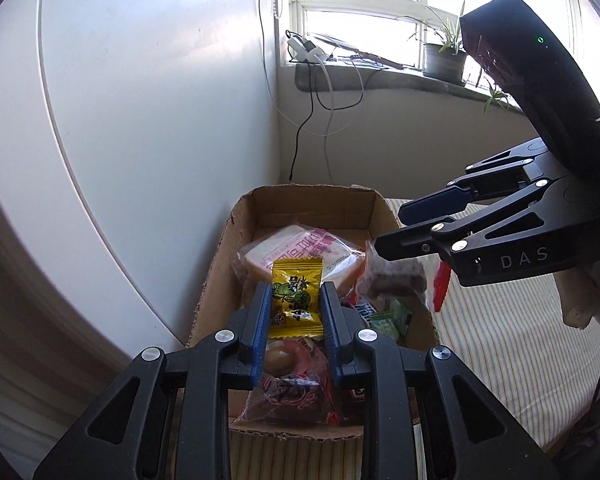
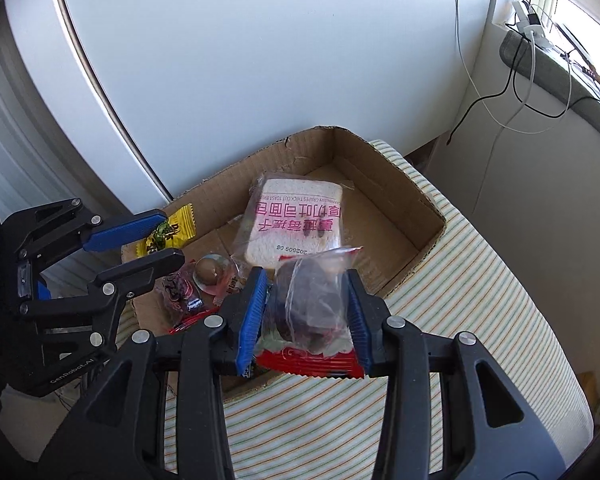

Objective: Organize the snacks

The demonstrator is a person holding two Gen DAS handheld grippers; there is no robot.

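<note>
The left tool is closed narrow on a small yellow candy packet, which stands upright between the blue pads above the near part of the cardboard box. The right tool grips a clear bag with a dark snack inside and a red printed edge at the bottom; the bag hangs over the near right rim of the box. In the left wrist view this tool comes in from the right side, above the box.

Inside the box, near the front, lie a red wrapped snack and a small green packet. Farther back lies a wrapped toast bread slice with pink letters, flat on the box floor. The box stands on a striped cloth, against a white curved panel. Behind is a windowsill with a potted plant and cables.
</note>
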